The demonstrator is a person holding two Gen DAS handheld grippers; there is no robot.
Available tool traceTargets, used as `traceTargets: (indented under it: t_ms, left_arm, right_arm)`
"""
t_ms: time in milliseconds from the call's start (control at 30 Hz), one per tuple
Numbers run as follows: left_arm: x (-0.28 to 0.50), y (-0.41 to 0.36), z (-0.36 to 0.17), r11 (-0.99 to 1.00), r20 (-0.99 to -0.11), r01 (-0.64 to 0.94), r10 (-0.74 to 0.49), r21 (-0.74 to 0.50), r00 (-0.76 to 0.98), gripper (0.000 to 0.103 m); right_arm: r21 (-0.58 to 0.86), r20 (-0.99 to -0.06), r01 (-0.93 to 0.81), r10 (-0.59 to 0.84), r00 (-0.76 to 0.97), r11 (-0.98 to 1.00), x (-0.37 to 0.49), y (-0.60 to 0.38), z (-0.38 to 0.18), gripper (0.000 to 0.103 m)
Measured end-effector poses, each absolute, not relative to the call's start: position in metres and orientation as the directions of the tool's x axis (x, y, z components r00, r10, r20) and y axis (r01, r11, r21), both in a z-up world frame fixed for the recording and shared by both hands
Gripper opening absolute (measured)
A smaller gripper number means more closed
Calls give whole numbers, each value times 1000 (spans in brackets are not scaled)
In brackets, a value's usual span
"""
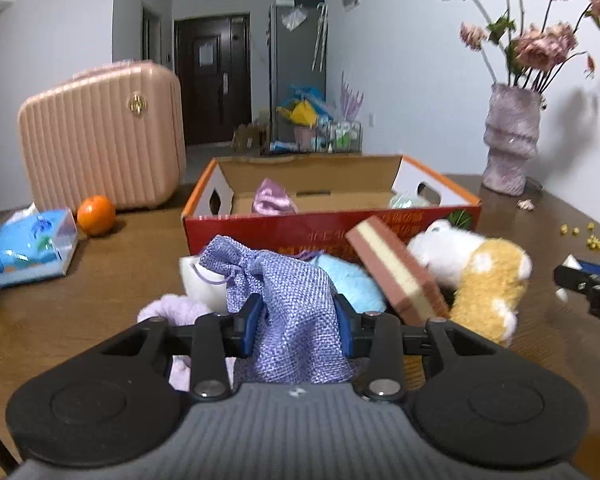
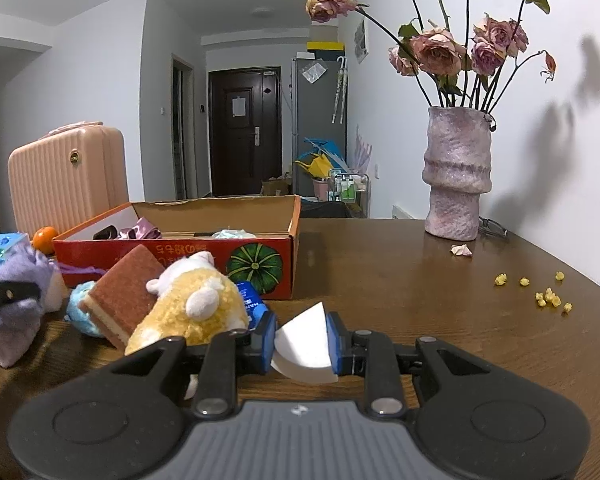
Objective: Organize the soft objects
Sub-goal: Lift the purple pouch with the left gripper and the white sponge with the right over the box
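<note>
My left gripper [image 1: 298,320] is shut on a purple woven drawstring pouch [image 1: 284,292], held above the pile. Below it lie a lilac fluffy item [image 1: 172,312], a white soft item [image 1: 198,280], a light blue plush [image 1: 348,284], a brown-and-cream sponge [image 1: 396,272] and a yellow-and-white plush toy [image 1: 484,280]. My right gripper [image 2: 302,340] is shut on a white sponge piece [image 2: 306,348], just right of the plush toy [image 2: 196,308]. The red cardboard box [image 1: 260,228] behind the pile holds a purple satin item [image 1: 272,198] and a pale green item [image 1: 410,200].
A pink suitcase [image 1: 100,136], an orange [image 1: 96,216] and a blue tissue pack [image 1: 28,248] stand at the left. A vase of dried roses [image 2: 456,176] stands at the back right. Small yellow bits [image 2: 548,298] lie on the wooden table [image 2: 420,280]. A blue tube [image 2: 252,304] lies behind the plush.
</note>
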State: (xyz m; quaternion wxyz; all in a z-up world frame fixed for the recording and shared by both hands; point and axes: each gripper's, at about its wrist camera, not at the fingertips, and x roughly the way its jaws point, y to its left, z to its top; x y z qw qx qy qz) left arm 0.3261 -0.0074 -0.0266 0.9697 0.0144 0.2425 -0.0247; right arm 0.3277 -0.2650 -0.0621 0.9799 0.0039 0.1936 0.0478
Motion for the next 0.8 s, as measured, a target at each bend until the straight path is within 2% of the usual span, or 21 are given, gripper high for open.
traceTargets:
  t_ms: [300, 800]
  left_arm:
    - [305, -12, -9, 997, -395, 73, -63, 9, 917, 38]
    - [301, -10, 14, 997, -333, 77, -79, -18, 940, 38]
  right_arm:
    - [19, -344, -114, 114, 932, 993, 321, -260, -59, 26]
    - [-6, -287, -147, 139, 948, 989, 319, -247, -41, 26]
